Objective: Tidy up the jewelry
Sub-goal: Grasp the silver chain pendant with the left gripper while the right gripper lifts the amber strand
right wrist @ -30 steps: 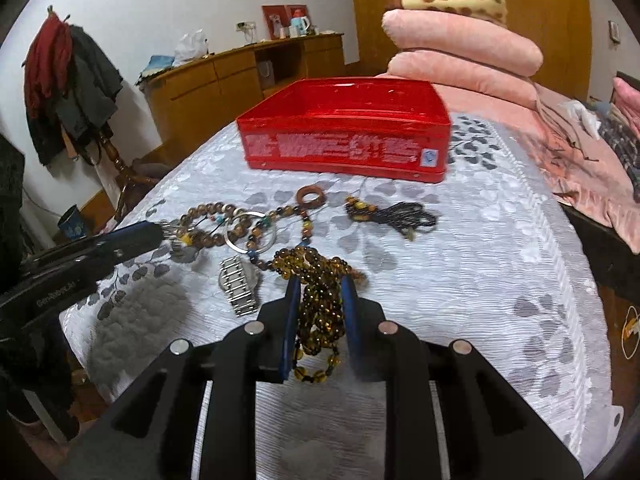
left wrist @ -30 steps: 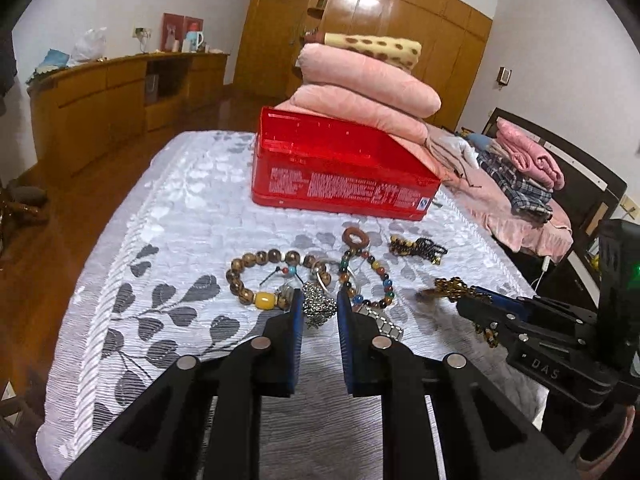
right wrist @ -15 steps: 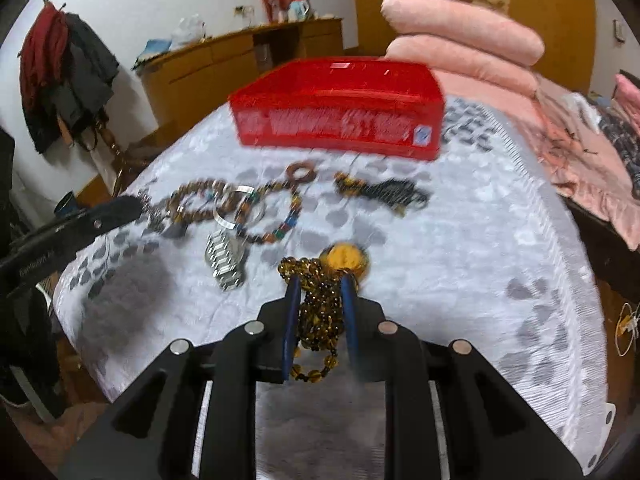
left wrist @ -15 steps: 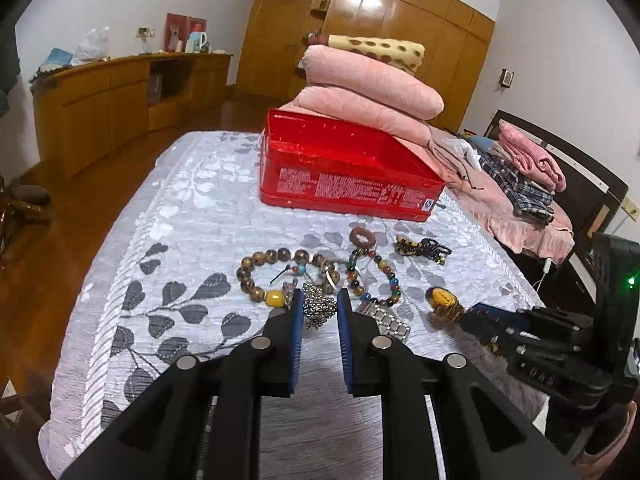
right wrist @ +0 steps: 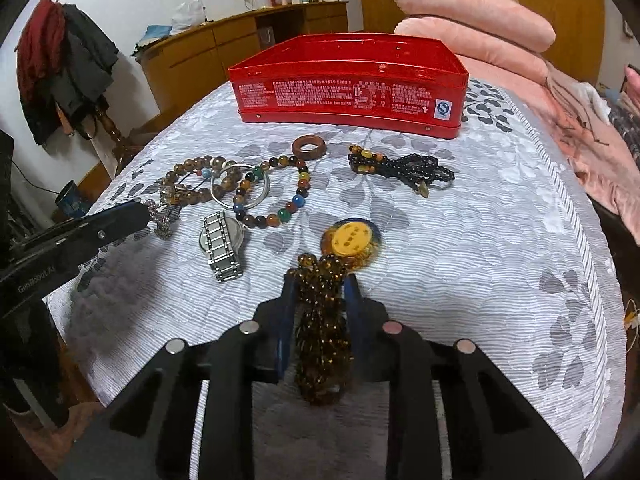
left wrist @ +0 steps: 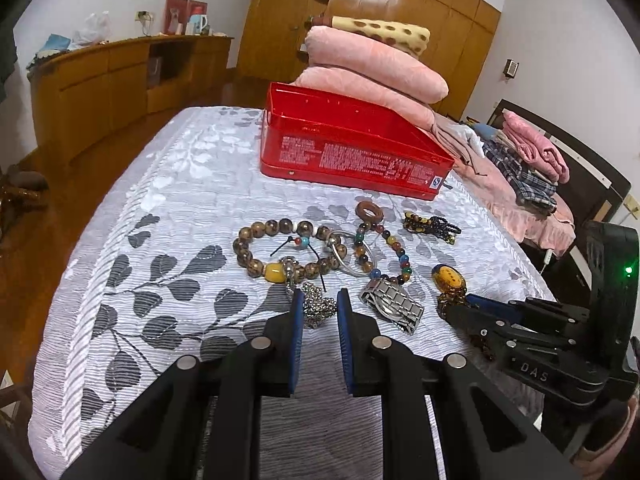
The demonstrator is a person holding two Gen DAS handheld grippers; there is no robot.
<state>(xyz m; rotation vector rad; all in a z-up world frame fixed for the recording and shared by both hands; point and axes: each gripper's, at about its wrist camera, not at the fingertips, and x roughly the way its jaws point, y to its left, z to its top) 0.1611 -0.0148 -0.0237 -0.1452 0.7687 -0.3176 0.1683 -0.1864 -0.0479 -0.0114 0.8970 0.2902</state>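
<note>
At the bottom centre of the right wrist view, the right gripper (right wrist: 318, 280) is clamped on the amber bead necklace (right wrist: 322, 320), whose yellow pendant (right wrist: 352, 237) has slid out since a second ago. The left gripper (left wrist: 318, 300) pinches a silver chain (left wrist: 316, 308). Probably both go into the red tin (right wrist: 352, 92), upper centre.

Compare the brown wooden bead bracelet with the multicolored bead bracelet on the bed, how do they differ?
The brown bead bracelet has large, mostly uniform dark brown beads plus one yellow bead; the multicolored bracelet has smaller beads in green, blue, red and amber. The brown bead bracelet lies in a rounder loop; the multicolored bracelet is stretched longer, ending at a brown wooden ring. The brown one lies to the left of the multicolored one in the left wrist view. Both lie flat on the bedspread, outside the red tin.
</note>
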